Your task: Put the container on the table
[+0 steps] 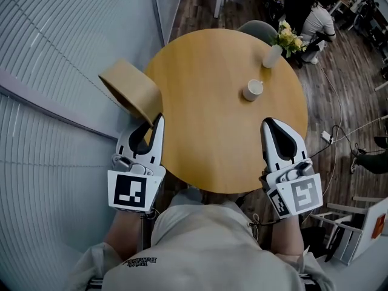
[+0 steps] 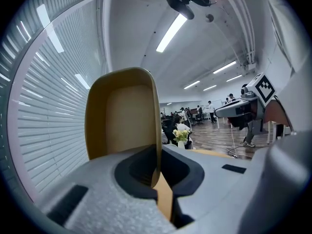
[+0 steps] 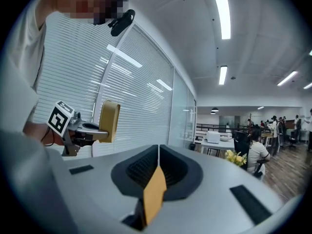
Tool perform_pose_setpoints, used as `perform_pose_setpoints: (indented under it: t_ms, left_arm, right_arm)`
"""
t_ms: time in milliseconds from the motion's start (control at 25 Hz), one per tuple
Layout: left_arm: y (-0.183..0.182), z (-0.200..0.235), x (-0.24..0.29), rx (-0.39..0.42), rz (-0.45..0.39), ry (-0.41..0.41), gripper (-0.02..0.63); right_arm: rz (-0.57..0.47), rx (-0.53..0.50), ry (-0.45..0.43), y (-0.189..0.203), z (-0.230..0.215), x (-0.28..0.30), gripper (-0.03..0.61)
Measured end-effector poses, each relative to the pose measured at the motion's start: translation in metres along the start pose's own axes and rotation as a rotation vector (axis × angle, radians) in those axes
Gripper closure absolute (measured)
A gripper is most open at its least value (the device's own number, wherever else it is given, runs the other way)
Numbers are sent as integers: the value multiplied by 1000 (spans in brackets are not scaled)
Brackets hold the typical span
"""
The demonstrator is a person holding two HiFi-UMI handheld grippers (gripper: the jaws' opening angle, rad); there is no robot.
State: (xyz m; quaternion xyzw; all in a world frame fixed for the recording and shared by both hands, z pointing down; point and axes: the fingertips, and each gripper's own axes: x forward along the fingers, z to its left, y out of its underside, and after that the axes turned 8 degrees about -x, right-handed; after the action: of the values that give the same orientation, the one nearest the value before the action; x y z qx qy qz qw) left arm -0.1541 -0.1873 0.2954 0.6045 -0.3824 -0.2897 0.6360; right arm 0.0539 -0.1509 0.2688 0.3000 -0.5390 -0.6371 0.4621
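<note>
At the edge of the tabletop (image 1: 212, 126), the left tongs (image 1: 159, 119) pinch only the thin wall of the container (image 1: 129, 88), which could slip; the right tongs (image 1: 270, 123) are closed, empty.

Bright, even indoor light throughout. Long ceiling strip lights (image 2: 173, 30) glare white and slightly blown out in both gripper views. The window blinds (image 1: 48, 71) look pale and bright. The round worktop (image 1: 212, 102) carries only soft, faint shadows. Both gripper views are fisheye, curved and black at the corners, with a blurry near foreground.
</note>
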Motion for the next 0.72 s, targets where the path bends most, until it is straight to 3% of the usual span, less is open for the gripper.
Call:
perform_pose_setpoints:
  t_ms: [400,720]
  left_arm:
    - [13,1,15,-16,52,-57,591]
    - [12,-15,26,20,80,-100,591]
  right_arm:
    - [-4,6,-21,13,-24,8,546]
    - [-23,33,-79,26,-46,10,546]
